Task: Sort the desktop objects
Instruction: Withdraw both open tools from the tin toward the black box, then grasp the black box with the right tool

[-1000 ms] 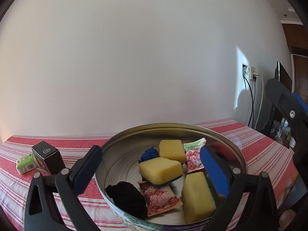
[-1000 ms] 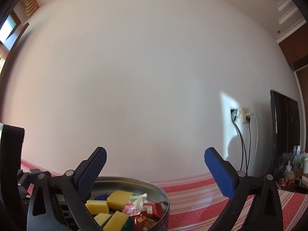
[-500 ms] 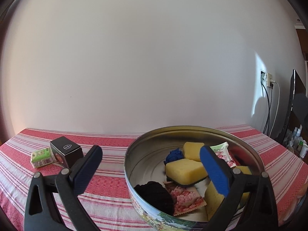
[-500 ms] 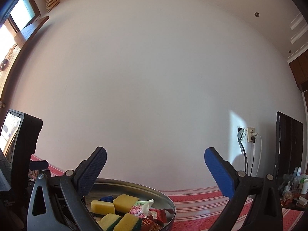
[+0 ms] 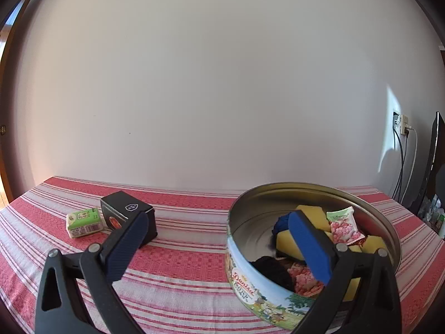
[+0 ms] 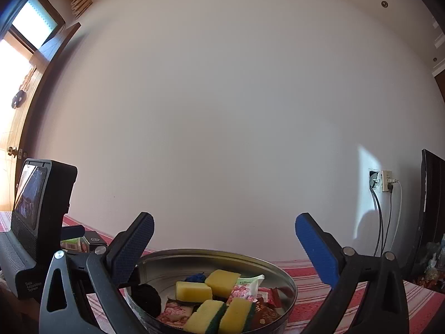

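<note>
Sponges and candy packets are already sitting in the cookie tin [image 5: 278,286] at lower right; the black box [image 5: 126,218] and green carton [image 5: 83,221] are waiting at left, both grippers, left [image 5: 217,246] and right [image 6: 224,246], gaping empty.

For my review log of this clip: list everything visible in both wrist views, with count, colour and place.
Round tin: 1, silver with printed side, on the tablecloth.
Sponges: at least 4, yellow, some with a green backing, in the tin.
Candy packets: several, pink, green and red, in the tin.
Black ball: 1, in the tin.
Blue bundle: 1, in the tin, partly hidden.
Black box: 1, left of the tin.
Green carton: 1, beside the black box.
Tablecloth: red and white stripes.
Wall socket: white, with cables.
Left gripper: blue pads, open.
Right gripper: blue pads, open.
</note>
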